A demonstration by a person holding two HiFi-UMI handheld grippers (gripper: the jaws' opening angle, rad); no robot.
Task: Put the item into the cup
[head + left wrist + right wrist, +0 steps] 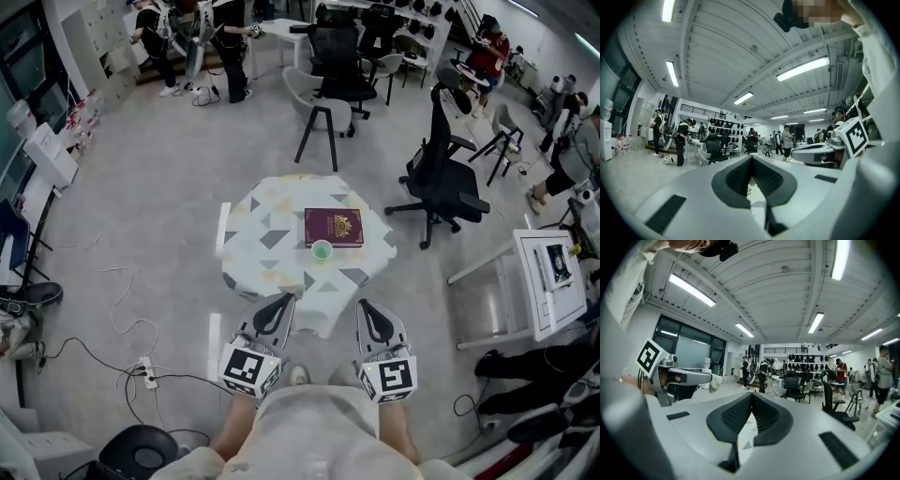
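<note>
Both grippers are held low near the person's body, and the small round table with the grey-and-yellow triangle cloth [253, 234] is at 12 o'clock, well apart from them. Left gripper [284, 300] has its tips pressed together with nothing between them, and the right gripper [365, 306] is the same. The small pale-green cup [322, 249] sits touching the 6 o'clock edge of the dark red hardcover book [333, 227]. I can't see any loose item that would fit the cup. Risks: the cup looks light, so a closed jaw nudging it could tip it or push it off the table. Grabbing the book by mistake is also likely, since nothing else is visible on the cloth.
</note>
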